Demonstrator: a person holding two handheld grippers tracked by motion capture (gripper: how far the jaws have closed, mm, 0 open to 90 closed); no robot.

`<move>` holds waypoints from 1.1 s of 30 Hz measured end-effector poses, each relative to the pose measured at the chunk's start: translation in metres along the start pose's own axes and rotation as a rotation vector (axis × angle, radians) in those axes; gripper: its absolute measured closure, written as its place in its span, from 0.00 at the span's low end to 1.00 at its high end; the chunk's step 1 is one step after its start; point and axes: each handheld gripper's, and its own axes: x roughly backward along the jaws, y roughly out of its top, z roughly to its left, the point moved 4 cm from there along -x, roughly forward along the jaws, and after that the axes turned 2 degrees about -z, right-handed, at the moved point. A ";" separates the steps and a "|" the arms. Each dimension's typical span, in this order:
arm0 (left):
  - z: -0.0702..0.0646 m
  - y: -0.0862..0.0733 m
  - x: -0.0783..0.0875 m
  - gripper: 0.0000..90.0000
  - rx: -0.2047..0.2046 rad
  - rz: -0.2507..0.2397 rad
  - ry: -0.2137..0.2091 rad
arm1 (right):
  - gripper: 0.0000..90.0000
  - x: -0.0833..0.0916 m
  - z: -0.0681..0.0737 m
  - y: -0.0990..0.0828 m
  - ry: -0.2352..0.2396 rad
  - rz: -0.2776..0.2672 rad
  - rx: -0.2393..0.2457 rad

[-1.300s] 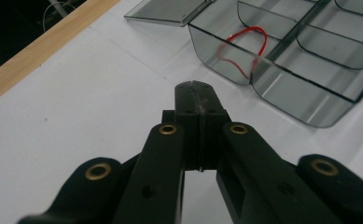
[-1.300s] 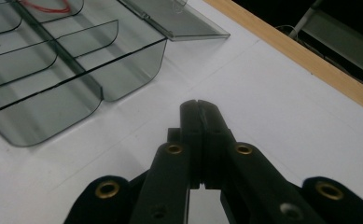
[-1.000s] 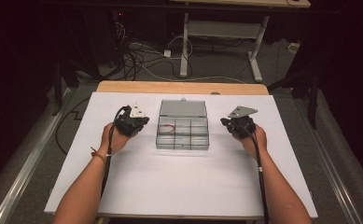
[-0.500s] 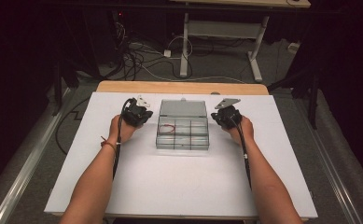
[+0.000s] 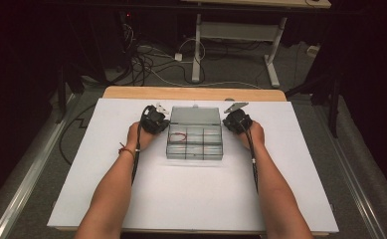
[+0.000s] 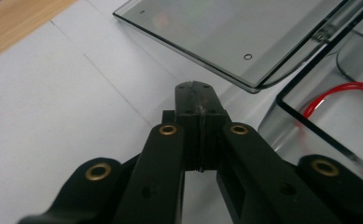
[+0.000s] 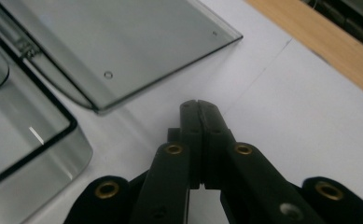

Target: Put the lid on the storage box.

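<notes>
While the clear plastic box [image 5: 195, 144] lies open in the middle of the white board [image 5: 101, 199], it is flanked by both grippers, one at each side of its far half. At the left, the left gripper [image 5: 155, 118] is held just beside the left edge of the box; in the left gripper view its jaws are pressed together with nothing between them, and the tips [image 6: 194, 88] point at the corner of the lid [image 6: 244, 37], which is folded back flat on the board behind the box. A red wire [image 5: 179, 136] is seen inside a far-left compartment, close to this gripper. At the right, the right gripper [image 5: 237, 121] is held just beside the right edge, and its jaws are also closed on nothing, with the tips [image 7: 198, 106] near the right corner of the lid [image 7: 123, 51].

An approach step is judged to be in hand: the two corners of the lid are being addressed, but nothing is grasped yet. For the next move, probably the closing of the lid, the tips must be brought under or against the lid edge at both sides together, so that the lid is lifted evenly and the box is not pushed away.
</notes>
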 end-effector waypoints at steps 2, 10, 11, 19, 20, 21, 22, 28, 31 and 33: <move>0.001 0.001 -0.002 0.97 0.010 -0.007 -0.005 | 1.00 -0.002 0.000 0.001 0.003 -0.004 -0.006; 0.002 0.006 -0.007 0.97 0.021 -0.006 -0.005 | 1.00 -0.011 0.000 0.010 0.001 -0.008 -0.001; 0.001 0.007 -0.007 0.97 0.023 -0.007 -0.004 | 1.00 -0.012 0.000 0.011 0.005 -0.013 -0.004; 0.001 0.009 -0.009 0.97 0.035 -0.010 0.016 | 1.00 -0.015 -0.001 0.013 -0.002 -0.027 -0.041; 0.001 0.009 -0.009 0.97 0.039 -0.013 0.018 | 1.00 -0.015 -0.001 0.013 -0.006 -0.031 -0.039; 0.001 0.009 -0.010 0.97 0.039 -0.016 0.020 | 1.00 -0.015 -0.001 0.013 -0.009 -0.032 -0.047; 0.001 0.010 -0.010 0.97 0.038 -0.020 0.024 | 1.00 -0.014 0.000 0.014 -0.012 -0.036 -0.049; 0.001 0.013 -0.009 0.97 0.030 -0.032 0.052 | 1.00 -0.010 0.000 0.018 -0.025 -0.065 -0.054; 0.001 0.015 -0.008 0.97 0.020 -0.034 0.068 | 1.00 -0.008 -0.001 0.019 -0.036 -0.072 -0.056; 0.001 0.016 -0.007 0.97 0.018 -0.039 0.076 | 1.00 -0.007 0.000 0.020 -0.040 -0.085 -0.077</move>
